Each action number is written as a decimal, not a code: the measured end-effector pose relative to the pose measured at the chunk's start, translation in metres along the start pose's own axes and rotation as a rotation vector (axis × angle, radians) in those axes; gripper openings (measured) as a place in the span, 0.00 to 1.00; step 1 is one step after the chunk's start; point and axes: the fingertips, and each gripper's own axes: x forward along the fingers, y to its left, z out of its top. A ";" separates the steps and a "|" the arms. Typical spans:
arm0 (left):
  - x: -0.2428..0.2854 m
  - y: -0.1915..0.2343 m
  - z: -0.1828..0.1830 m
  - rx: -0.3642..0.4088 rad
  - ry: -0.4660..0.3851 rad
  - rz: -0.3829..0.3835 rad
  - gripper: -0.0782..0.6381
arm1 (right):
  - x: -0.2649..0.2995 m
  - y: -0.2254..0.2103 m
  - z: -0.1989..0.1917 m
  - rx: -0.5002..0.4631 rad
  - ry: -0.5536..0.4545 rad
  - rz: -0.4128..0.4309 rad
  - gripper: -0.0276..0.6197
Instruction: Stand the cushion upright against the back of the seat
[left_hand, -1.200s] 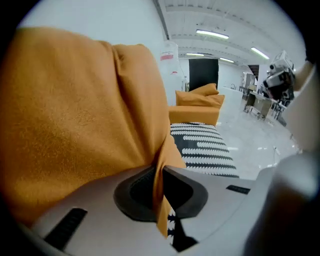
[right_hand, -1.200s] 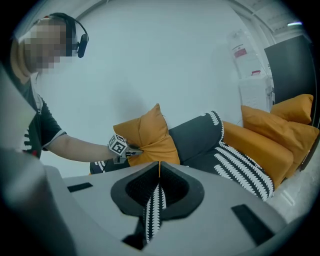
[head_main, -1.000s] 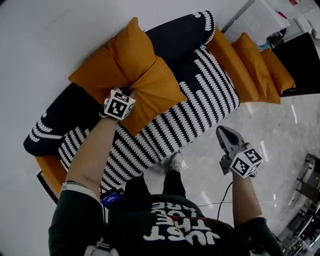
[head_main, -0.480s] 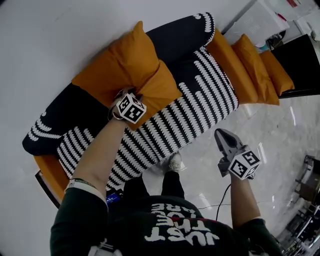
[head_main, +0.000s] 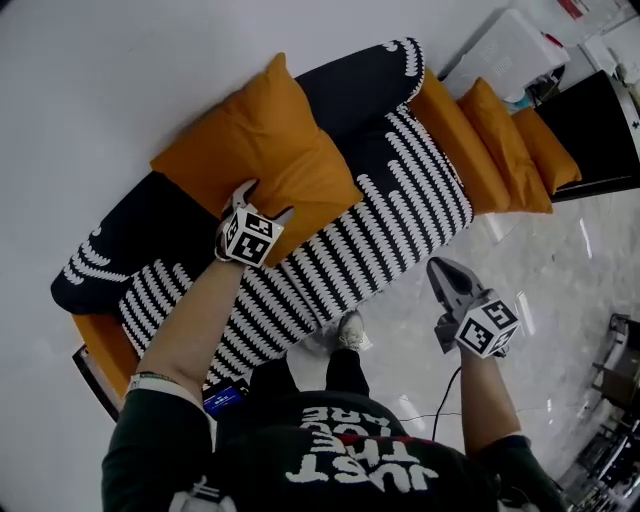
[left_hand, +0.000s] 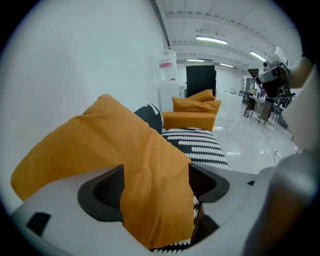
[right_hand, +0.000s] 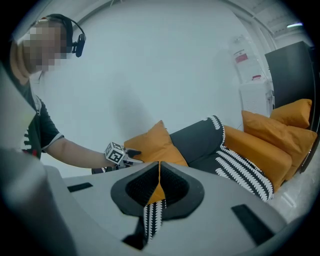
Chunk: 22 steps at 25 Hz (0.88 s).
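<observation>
The orange cushion (head_main: 262, 150) leans against the black back (head_main: 345, 85) of the sofa, its lower corner on the black-and-white seat (head_main: 390, 210). My left gripper (head_main: 268, 200) is at that lower edge. In the left gripper view its jaws are opening, and a fold of the cushion (left_hand: 115, 145) lies loosely between the pads (left_hand: 102, 192) of the left gripper (left_hand: 156, 187). My right gripper (head_main: 440, 268) hovers over the floor in front of the sofa, shut and empty. The right gripper view shows the right gripper (right_hand: 159, 182) pointing at the cushion (right_hand: 155, 142).
An orange seat with loose orange cushions (head_main: 490, 130) adjoins the sofa's right end. A white dispenser (head_main: 510, 45) and a black cabinet (head_main: 600, 110) stand behind it. The person's shoe (head_main: 350, 325) rests on the glossy floor (head_main: 560, 280) by the seat's front edge.
The left jaws have gone from pinching a crease in the cushion to standing apart. The cushion has smoothed out and settled higher against the back. The right gripper has stayed put.
</observation>
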 end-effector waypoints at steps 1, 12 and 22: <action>-0.009 0.002 0.003 -0.015 -0.023 -0.001 0.67 | -0.001 0.002 0.004 -0.002 -0.007 0.000 0.09; -0.123 0.020 0.055 -0.218 -0.302 -0.064 0.65 | -0.006 0.033 0.051 -0.040 -0.085 -0.002 0.09; -0.250 0.044 0.098 -0.280 -0.547 -0.051 0.15 | -0.016 0.065 0.096 -0.052 -0.136 -0.025 0.09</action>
